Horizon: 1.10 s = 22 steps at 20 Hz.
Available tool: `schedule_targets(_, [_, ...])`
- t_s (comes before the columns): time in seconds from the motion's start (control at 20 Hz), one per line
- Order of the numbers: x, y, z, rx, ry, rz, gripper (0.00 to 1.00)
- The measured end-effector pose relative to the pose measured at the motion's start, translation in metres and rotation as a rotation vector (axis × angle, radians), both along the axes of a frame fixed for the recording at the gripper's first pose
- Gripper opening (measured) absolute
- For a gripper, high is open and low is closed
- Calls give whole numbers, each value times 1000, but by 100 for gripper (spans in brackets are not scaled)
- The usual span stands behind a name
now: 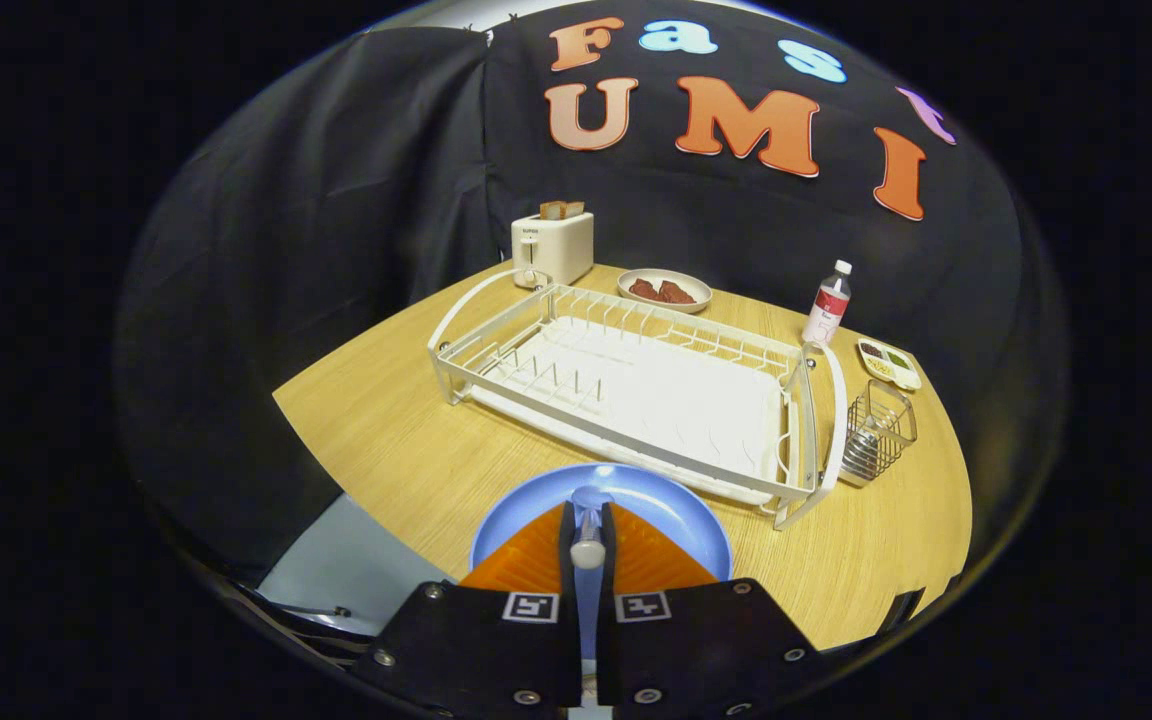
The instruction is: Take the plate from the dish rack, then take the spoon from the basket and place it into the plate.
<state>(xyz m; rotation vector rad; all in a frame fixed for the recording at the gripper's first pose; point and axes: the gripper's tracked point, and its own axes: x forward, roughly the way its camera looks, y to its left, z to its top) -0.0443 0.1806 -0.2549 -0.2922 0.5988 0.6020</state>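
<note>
A blue plate [671, 510] lies on the wooden table just in front of the white dish rack [636, 390], whose slots stand empty. My gripper [588, 512] hovers right over the plate with both fingers pressed together on a small spoon [589, 535]. The spoon points forward along the fingers, its bowl sticking out past the tips above the plate. The wire basket [878, 430] hangs on the rack's right end, beyond and to the right of the fingers, with something metallic inside it.
A cream toaster [552, 247] with bread stands behind the rack. Beside it are a dish of dark meat [664, 290], a small bottle [827, 304] and a little condiment tray [889, 363]. The table's edge [336, 450] runs left of the plate.
</note>
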Motion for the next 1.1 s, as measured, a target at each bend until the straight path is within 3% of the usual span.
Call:
schedule_targets(0.2, [11,-14,6,-22,-19,-55,17])
schedule_targets(0.3, [18,-21,13,-13,-27,-81,30])
schedule_targets(0.55, [38,-44,49,11,-80,-158,84])
schedule_targets(0.65, [46,-54,72,31,-117,-195,96])
schedule_targets(1.1, [69,-96,180,121,-310,-319,98])
